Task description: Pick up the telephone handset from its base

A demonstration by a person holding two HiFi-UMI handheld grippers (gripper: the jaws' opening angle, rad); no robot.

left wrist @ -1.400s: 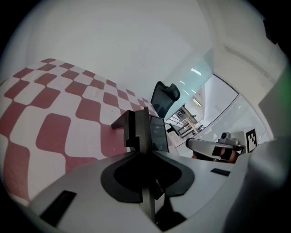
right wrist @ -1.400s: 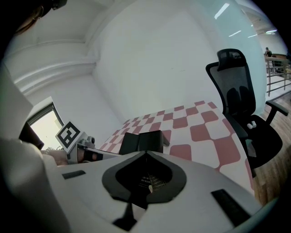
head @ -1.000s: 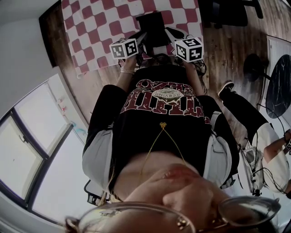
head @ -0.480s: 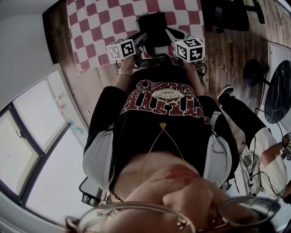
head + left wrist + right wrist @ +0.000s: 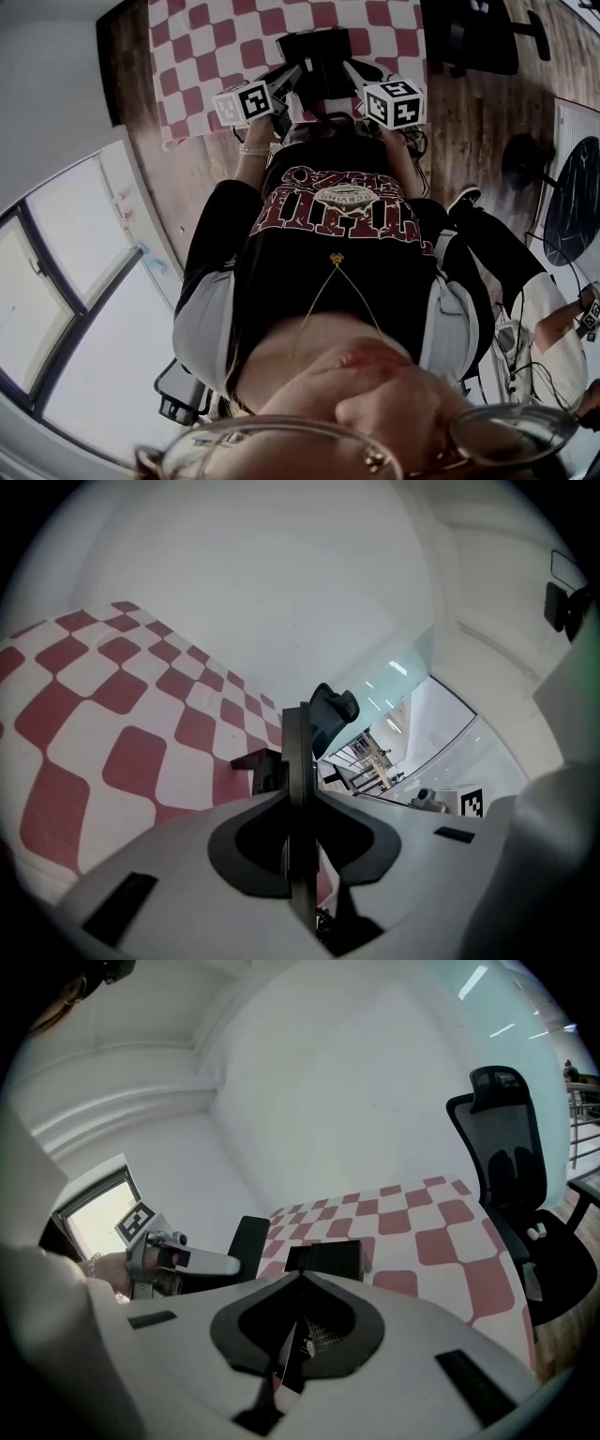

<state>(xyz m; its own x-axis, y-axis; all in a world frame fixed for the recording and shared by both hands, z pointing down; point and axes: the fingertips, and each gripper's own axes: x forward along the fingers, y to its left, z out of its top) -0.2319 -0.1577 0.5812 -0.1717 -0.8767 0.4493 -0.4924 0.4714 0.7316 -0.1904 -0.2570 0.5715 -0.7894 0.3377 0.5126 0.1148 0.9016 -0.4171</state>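
Note:
The black telephone (image 5: 319, 54) sits on a red-and-white checked tablecloth (image 5: 216, 47) in front of me. In the right gripper view its base (image 5: 325, 1258) lies just beyond my right gripper (image 5: 298, 1335), whose jaws meet in a thin line with nothing seen between them. The flat black handset (image 5: 247, 1239) stands on edge to the left of the base, with my left gripper (image 5: 230, 1262) shut on it. In the left gripper view the left gripper (image 5: 298, 761) has the handset (image 5: 261, 761) clamped edge-on above the cloth. Coiled cord (image 5: 323, 919) shows below the jaws.
A black office chair (image 5: 511, 1166) stands at the table's far right side, on the wooden floor (image 5: 469, 103). Another person (image 5: 553, 300) sits off to the right in the head view. A white wall and windows (image 5: 56, 309) run along the left.
My left gripper, with its marker cube, has shifted a little up and to the left with the handset in it. The right gripper has stayed beside the base.

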